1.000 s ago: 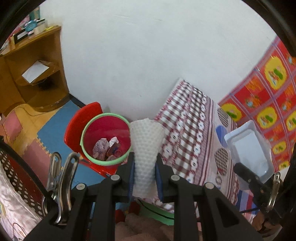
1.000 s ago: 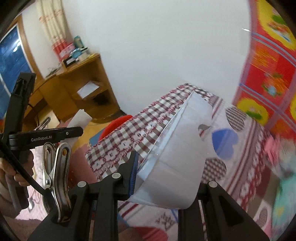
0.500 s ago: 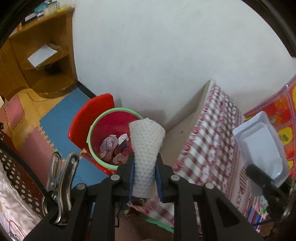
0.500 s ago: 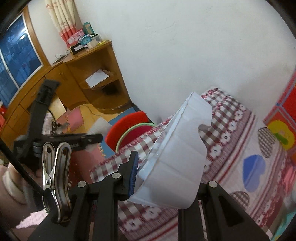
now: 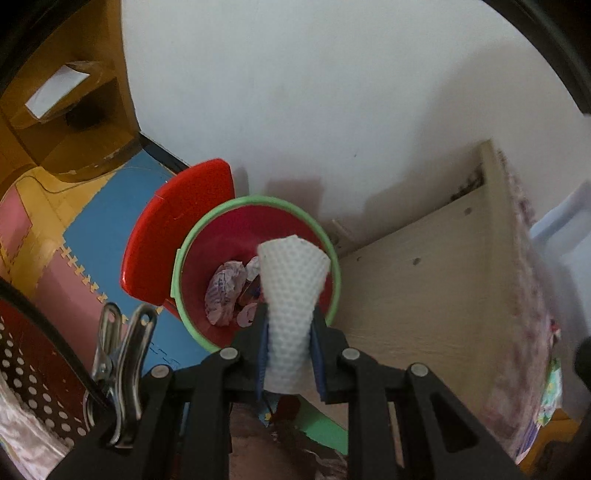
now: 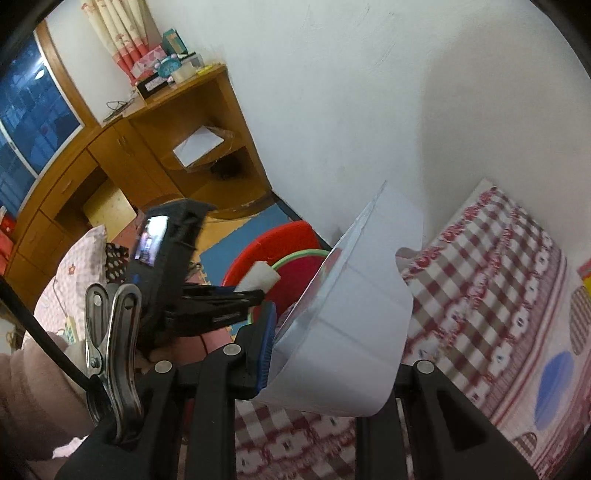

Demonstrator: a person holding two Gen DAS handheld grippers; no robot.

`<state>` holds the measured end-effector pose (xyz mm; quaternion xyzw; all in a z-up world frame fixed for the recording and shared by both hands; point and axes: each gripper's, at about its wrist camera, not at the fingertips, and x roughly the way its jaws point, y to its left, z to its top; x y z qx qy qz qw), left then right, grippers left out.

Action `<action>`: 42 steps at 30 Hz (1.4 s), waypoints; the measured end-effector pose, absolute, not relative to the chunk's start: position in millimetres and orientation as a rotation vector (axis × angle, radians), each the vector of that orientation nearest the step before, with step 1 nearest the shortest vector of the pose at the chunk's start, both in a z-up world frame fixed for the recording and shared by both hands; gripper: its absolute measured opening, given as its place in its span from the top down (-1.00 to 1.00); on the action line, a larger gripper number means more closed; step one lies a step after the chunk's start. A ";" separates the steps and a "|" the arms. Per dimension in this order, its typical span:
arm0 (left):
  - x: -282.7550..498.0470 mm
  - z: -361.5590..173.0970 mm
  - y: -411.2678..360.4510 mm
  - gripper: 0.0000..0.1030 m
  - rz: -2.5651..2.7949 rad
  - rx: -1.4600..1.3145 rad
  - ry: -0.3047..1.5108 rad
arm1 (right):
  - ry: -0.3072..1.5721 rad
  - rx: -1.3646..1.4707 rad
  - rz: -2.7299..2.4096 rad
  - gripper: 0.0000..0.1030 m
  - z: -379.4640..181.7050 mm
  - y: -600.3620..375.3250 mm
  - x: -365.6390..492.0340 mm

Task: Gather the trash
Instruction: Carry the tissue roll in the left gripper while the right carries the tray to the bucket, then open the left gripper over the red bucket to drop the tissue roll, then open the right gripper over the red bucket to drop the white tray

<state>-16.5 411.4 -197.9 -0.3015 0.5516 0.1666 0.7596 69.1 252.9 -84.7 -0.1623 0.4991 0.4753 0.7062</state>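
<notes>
Left gripper (image 5: 288, 350) is pinching white foam netting (image 5: 291, 291) above the red bin (image 5: 236, 229); right gripper (image 6: 332, 354) is clamping a plastic tray (image 6: 354, 332).

wall (image 6: 369, 92): white | desk (image 6: 155, 147): wooden | floor mats (image 5: 99, 229): blue, pink

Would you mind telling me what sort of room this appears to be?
Most likely a bedroom in a home: a wooden desk unit with curtains at a window, a checked cloth over a low surface, and foam floor mats beside a red bin.
</notes>
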 end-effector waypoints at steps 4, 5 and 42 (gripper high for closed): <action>-7.8 -224.4 417.6 0.58 0.334 -0.649 1.231 | 1.134 -0.380 1.050 0.57 -97.2 268.5 69.8; -5.9 -230.2 419.6 0.57 0.331 -0.648 1.238 | 1.136 -0.387 1.046 0.57 -99.5 271.6 70.0; -33.6 -250.9 473.3 0.09 0.431 -0.758 1.268 | 1.372 -0.515 1.106 0.57 -184.9 375.8 71.1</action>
